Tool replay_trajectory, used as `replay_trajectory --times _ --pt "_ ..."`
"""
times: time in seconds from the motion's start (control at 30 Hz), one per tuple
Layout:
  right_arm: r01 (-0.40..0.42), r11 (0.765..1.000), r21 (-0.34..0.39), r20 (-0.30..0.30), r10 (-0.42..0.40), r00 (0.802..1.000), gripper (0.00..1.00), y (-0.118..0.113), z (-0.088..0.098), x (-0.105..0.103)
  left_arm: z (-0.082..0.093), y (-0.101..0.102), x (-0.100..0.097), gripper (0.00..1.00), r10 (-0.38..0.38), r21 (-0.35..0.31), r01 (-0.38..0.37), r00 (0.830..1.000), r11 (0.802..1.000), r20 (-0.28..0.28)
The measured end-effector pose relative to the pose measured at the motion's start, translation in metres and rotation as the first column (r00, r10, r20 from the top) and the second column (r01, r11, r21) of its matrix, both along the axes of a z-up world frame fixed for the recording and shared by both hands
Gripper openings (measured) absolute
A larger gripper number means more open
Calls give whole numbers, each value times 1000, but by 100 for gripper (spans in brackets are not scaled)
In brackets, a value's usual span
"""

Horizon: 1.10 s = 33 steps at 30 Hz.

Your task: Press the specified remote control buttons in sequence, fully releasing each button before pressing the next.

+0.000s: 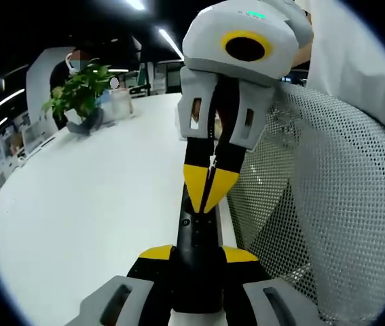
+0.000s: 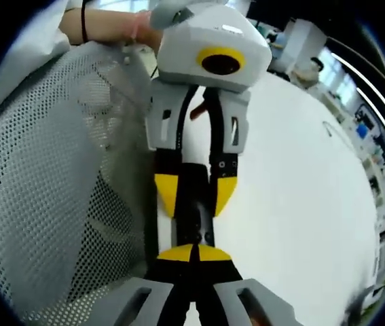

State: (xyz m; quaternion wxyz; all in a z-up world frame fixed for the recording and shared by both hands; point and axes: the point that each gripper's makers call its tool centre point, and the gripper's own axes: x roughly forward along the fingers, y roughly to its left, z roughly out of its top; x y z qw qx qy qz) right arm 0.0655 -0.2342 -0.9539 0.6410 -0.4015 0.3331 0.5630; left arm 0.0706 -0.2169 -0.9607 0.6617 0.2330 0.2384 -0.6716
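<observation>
Two claws are faced over a white surface (image 1: 97,204). A remote (image 1: 199,231) is clamped in the left claw (image 1: 197,255). The right claw (image 1: 209,183), pinched together, is set tip-first against it.

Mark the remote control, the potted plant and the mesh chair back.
remote control (image 1: 199,238), left gripper view, black body between the yellow tips.
potted plant (image 1: 80,88), left gripper view, green leaves.
mesh chair back (image 2: 43,204), right gripper view, mesh panel.
</observation>
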Motion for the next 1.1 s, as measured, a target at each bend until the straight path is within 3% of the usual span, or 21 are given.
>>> replay_trajectory --times 0.37,0.57,0.73,0.83,1.1 --pt "-21 999 -29 -28 20 999 0 -1 -2 2 0 0 0 25 -1 0 1 1000 1000 0" --pt "16 1000 12 -80 -15 997 0 -3 0 2 0 0 0 25 1 -1 -1 1000 1000 -1" --pt "9 1000 -26 -71 -11 997 0 -14 -2 2 0 0 0 25 2 -2 -2 1000 1000 -3" --pt "41 999 3 -92 -41 995 0 -15 -1 2 0 0 0 25 1 -1 -1 1000 1000 -2" --pt "29 999 -26 -75 -31 997 0 -13 -3 2 0 0 0 25 -1 2 1 1000 1000 0"
